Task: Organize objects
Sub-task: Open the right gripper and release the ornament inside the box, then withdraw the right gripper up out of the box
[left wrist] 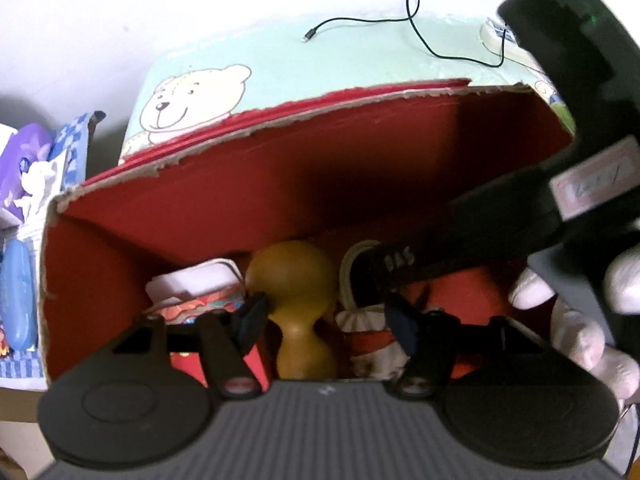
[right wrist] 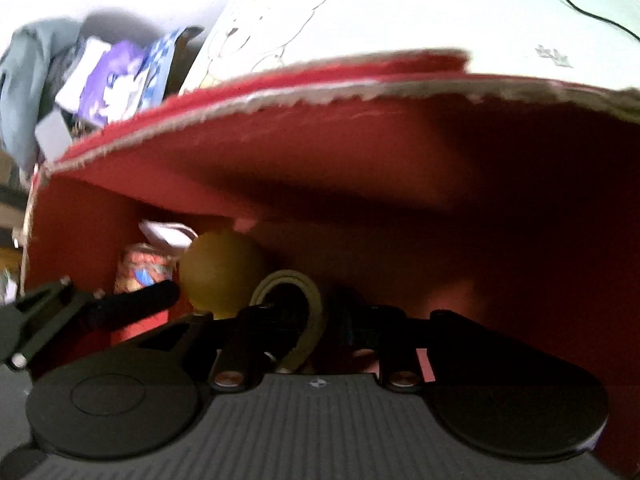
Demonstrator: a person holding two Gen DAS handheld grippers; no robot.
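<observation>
**Inspector A:** Left wrist view first. What was recorded?

**Inspector B:** The red cardboard box (left wrist: 304, 168) stood open on a bear-print mat (left wrist: 280, 76), its top edge torn. Inside, against the near wall, sat a yellow wooden peg-shaped piece (left wrist: 298, 308), a printed packet (left wrist: 200, 300) to its left and a roll of tape (left wrist: 360, 272) to its right. The left gripper (left wrist: 324, 316) was spread wide, one finger either side of the wooden piece, apparently not pressing it. The right gripper (left wrist: 400, 268) reached in from the right, held by a gloved hand (left wrist: 576, 320). A black cable (left wrist: 400, 20) lay on the mat beyond.

**Inspector A:** And the right wrist view?

**Inspector B:** Blurred. The right gripper (right wrist: 308, 316) sat low in the box (right wrist: 360, 152), with the tape roll (right wrist: 308, 304) between its fingers. Contact could not be confirmed; I cannot tell whether it was clamped.

**Inspector A:** Handling assessment?

**Inspector B:** In my judgement the wooden piece (right wrist: 220, 268) is rigid, light and smooth, so liable to slip; its narrow waist is the soundest hold. The roll looked stiff and best taken across its wall. The packet appeared soft and crushable.
</observation>
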